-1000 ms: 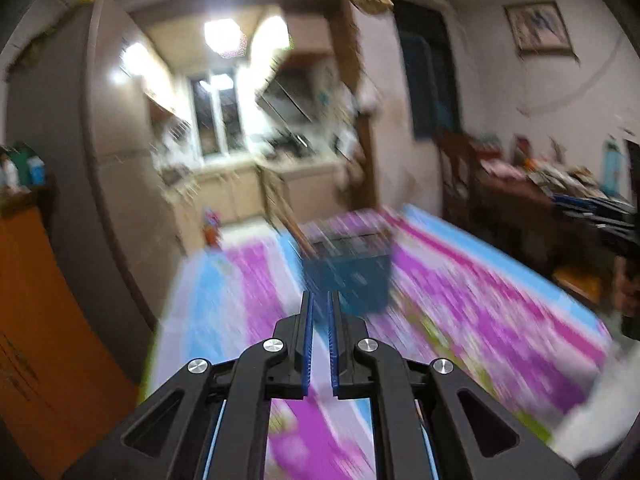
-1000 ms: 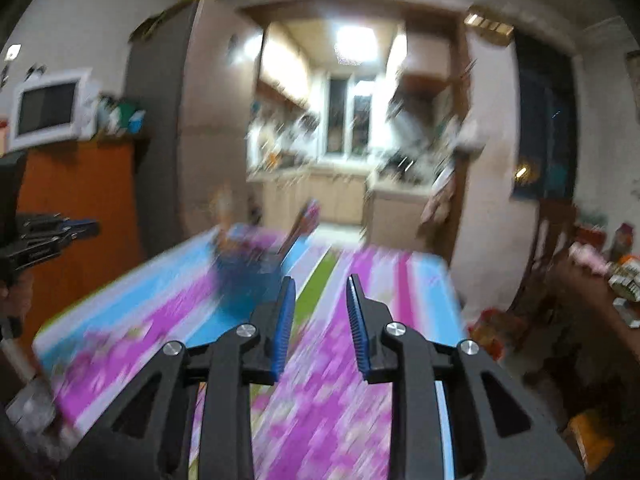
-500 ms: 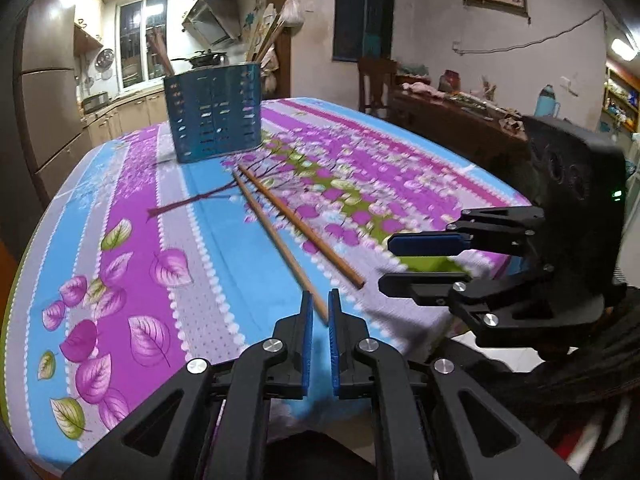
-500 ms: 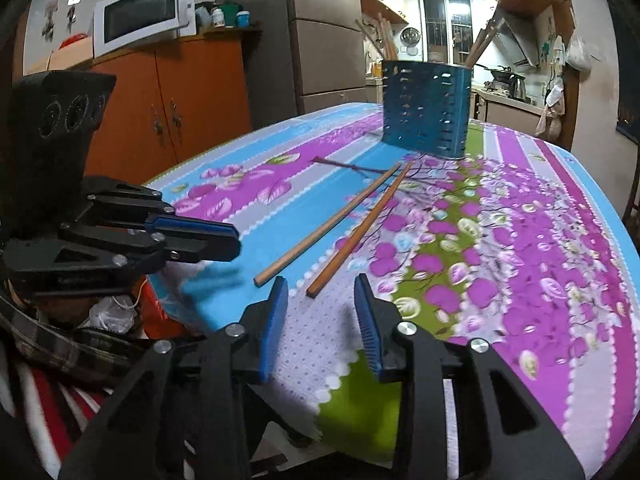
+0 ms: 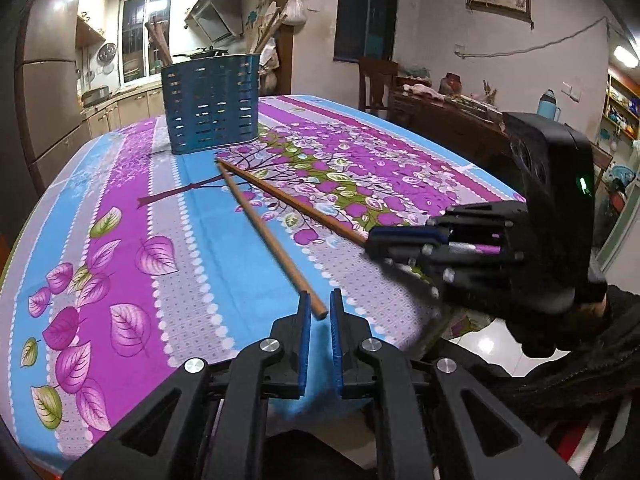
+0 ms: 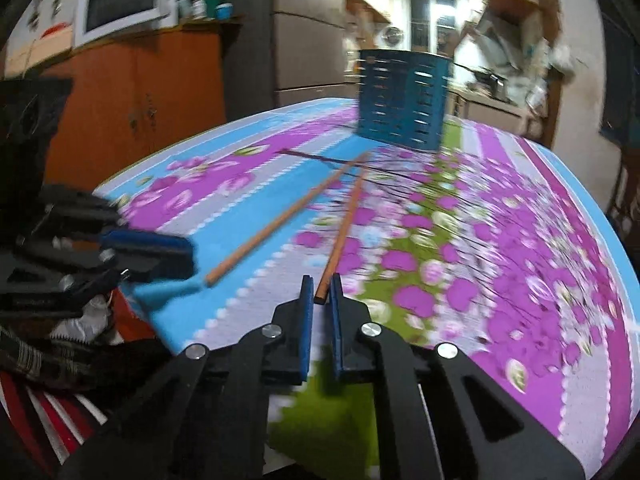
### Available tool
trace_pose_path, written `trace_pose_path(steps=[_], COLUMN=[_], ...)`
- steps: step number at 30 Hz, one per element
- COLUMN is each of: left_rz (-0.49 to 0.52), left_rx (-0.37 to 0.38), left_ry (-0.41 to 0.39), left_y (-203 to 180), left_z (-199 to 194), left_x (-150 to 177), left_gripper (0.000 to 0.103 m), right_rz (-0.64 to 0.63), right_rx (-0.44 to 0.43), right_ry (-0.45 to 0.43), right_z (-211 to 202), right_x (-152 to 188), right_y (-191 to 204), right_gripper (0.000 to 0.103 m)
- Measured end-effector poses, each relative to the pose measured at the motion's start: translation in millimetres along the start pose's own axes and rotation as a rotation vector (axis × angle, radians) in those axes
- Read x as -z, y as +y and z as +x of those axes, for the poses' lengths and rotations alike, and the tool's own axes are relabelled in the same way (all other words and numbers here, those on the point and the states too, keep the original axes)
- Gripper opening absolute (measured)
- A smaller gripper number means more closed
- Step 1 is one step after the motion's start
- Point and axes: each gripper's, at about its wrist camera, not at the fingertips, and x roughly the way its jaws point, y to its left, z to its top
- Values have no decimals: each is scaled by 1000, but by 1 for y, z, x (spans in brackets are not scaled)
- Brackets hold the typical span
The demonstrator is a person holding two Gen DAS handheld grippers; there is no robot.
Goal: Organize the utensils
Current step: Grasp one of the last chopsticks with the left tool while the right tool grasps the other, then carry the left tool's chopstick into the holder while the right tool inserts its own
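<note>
Two wooden chopsticks lie side by side on the flowered tablecloth, pointing toward a blue perforated utensil holder (image 5: 210, 108) (image 6: 402, 100) at the far end. The near end of the left chopstick (image 5: 260, 232) (image 6: 280, 220) shows between the tips of my left gripper (image 5: 320, 304) (image 6: 188, 256). That gripper is shut, and I cannot see its pads pressing on the stick. My right gripper (image 6: 321, 288) (image 5: 370, 242) is shut on the near end of the right chopstick (image 6: 346, 220) (image 5: 292, 204). Wooden sticks stand in the holder.
The table (image 5: 120, 240) ends just under both grippers. An orange cabinet (image 6: 132, 92) with a microwave (image 6: 124, 8) stands to the left. A wooden chair (image 5: 376, 76) and a cluttered sideboard (image 5: 452, 112) are to the right. Striped clothing (image 6: 48, 400) is close below.
Both grippers came down from the room view to the table's near edge. The right jaws closed around the right chopstick's end. The left jaws stayed shut.
</note>
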Motion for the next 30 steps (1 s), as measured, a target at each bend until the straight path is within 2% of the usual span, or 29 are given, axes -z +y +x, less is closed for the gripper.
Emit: trace_pose_path(steps=[3, 6, 9, 12, 18, 22, 24, 26, 30], left_rz=[-3, 0, 1, -10, -130, -114, -93, -78, -59], left_rx=[-3, -64, -77, -137, -260, -284, -288, -296, -304], left_ry=[12, 18, 6, -5, -30, -36, -46, -70, -68], left_y=[-1, -1, -1, 0, 34, 34, 29, 26, 23], left_z=[8, 16, 16, 16, 6, 4, 3, -1, 1], left_x=[0, 1, 2, 4, 10, 12, 12, 12, 15], left_gripper=[12, 17, 17, 11, 8, 8, 8, 8, 9], right_rz=[44, 52, 55, 73, 113, 117, 119, 114, 85], right_rx=[-5, -9, -8, -11, -4, 6, 0, 6, 32], right_ry=[-6, -16, -23, -29, -38, -42, -47, -58, -74], right_z=[-3, -4, -4, -4, -10, -11, -10, -13, -14], right_x=[2, 5, 6, 6, 11, 12, 12, 14, 17], right_y=[-9, -10, -10, -10, -10, -6, -6, -6, -1], right_gripper=[6, 6, 6, 6, 5, 7, 12, 23, 26])
